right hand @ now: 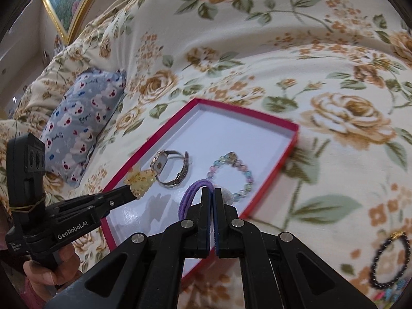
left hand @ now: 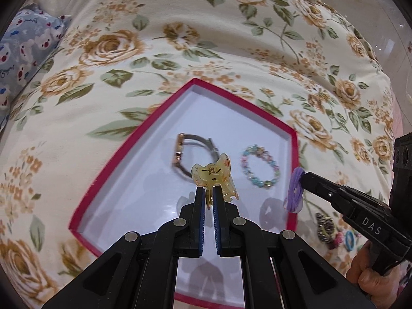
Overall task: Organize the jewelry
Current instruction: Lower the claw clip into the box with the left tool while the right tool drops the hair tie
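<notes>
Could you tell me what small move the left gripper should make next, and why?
Probably lower the left gripper and open it: it is shut on the yellow hair claw, held above the red box's bare white floor, near the watch.

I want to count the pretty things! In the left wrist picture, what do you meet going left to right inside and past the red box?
Watch → yellow hair clip in the left claw → pastel bead bracelet → purple hair tie in the right claw.
</notes>
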The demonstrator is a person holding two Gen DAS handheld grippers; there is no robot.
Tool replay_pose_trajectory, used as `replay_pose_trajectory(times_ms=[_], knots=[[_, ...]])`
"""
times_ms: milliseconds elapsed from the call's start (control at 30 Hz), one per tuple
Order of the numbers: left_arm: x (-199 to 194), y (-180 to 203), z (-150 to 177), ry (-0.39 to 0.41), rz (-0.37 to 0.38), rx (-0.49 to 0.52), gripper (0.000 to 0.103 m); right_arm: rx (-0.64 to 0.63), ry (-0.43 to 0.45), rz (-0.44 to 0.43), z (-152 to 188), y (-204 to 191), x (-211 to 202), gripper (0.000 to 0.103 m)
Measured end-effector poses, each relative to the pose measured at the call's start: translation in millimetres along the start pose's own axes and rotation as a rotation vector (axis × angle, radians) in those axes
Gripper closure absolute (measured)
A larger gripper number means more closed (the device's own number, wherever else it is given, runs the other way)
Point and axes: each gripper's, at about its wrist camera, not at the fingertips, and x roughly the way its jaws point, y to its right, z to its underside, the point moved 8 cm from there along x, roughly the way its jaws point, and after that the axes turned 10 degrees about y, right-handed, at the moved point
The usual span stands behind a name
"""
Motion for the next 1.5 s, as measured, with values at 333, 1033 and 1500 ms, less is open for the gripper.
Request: replay_pose_trajectory(times_ms=[333, 1033, 1500], knots=[[21, -20, 4, -0.022, -0.067, 0.004, 0.098, -0.031, -0.069, 0.026, 15, -3, 32, 0.102], [43, -18, 11, -0.053, -0.073, 0.016, 0.094, 0.001, -0.087, 0.022, 17, 2, 37, 0.087], [22, -15, 13, -0.033, -0.074, 0.014, 0.067, 0.022, -0.035, 0.021, 9, 4, 3, 0.072]])
